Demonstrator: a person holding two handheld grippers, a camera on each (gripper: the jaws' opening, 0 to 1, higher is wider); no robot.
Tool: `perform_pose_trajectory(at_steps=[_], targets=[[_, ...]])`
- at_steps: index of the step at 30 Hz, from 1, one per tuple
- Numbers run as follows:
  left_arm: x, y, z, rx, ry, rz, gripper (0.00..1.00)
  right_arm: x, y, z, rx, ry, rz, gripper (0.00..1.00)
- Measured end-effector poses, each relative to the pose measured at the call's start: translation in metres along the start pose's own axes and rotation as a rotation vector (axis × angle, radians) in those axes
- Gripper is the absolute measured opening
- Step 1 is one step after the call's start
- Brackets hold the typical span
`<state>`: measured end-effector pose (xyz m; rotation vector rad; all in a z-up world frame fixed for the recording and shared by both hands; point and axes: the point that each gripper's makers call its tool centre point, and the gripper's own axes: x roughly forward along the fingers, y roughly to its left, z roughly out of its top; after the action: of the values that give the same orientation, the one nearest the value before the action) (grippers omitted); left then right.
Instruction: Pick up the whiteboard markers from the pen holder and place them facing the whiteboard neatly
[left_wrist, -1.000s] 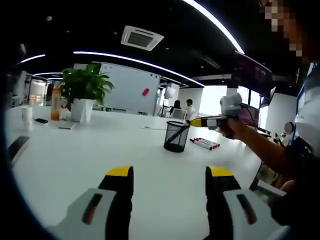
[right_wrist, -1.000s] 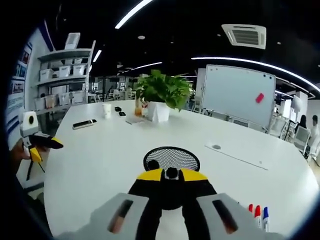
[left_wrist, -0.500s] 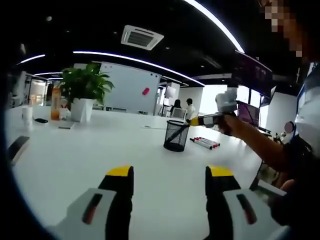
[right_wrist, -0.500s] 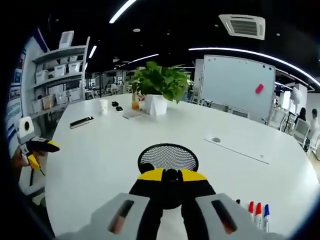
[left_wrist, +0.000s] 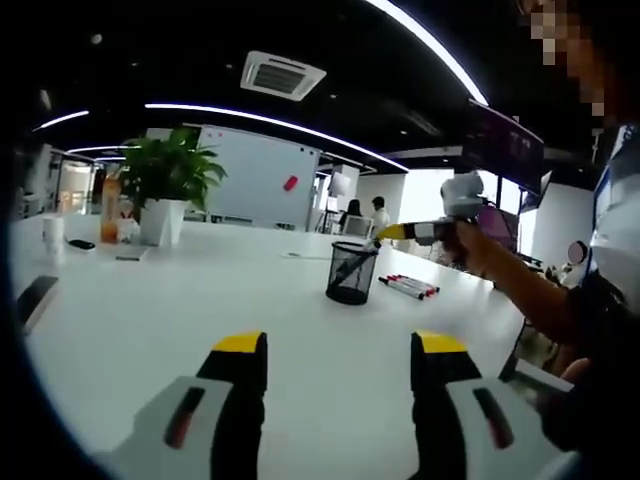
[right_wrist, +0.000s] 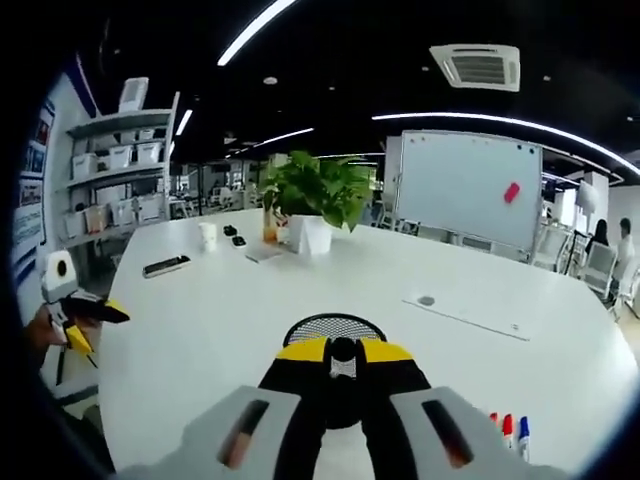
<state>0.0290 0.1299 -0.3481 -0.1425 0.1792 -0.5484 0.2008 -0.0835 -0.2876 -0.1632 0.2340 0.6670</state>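
The right tongs (right_wrist: 343, 351) are clamped on a black marker (right_wrist: 343, 349) whose round end sits between the yellow tips, directly above the mesh holder (right_wrist: 333, 328). From the left gripper view, these tongs (left_wrist: 386, 233) hang above the holder (left_wrist: 352, 272), and the marker (left_wrist: 356, 262) slants down from their tip into its mouth. Three markers (right_wrist: 508, 433), red, red and blue by their caps, lie side by side on the table (right_wrist: 230, 320) just right of the right tongs. The whiteboard (right_wrist: 460, 188) stands far ahead, to the right, beyond the table; a plant (right_wrist: 311, 195) stands ahead, slightly left.

The left tongs (left_wrist: 339, 346) are held open with nothing between the tips, low over the table (left_wrist: 150, 310), well short of the holder, which lies ahead of them and slightly right. In the right gripper view they (right_wrist: 92, 320) sit far left.
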Motion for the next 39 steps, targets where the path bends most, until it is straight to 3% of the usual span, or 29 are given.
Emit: perform_pose_trajectory(at_steps=[5, 11, 24, 39], targets=[[0.001, -0.002, 0.001, 0.004, -0.002, -0.007, 0.59, -0.017, 0.001, -0.001, 0.008, -0.032, -0.014, 0.13], [0.001, -0.006, 0.002, 0.013, 0.000, -0.014, 0.59, -0.034, 0.001, -0.014, 0.045, -0.035, -0.024, 0.13], [0.001, -0.010, 0.002, 0.016, 0.002, -0.017, 0.58, -0.033, 0.005, -0.047, 0.097, 0.026, -0.011, 0.13], [0.004, -0.008, 0.003, 0.017, 0.003, -0.021, 0.58, -0.043, 0.000, -0.028, 0.058, -0.038, -0.038, 0.13]])
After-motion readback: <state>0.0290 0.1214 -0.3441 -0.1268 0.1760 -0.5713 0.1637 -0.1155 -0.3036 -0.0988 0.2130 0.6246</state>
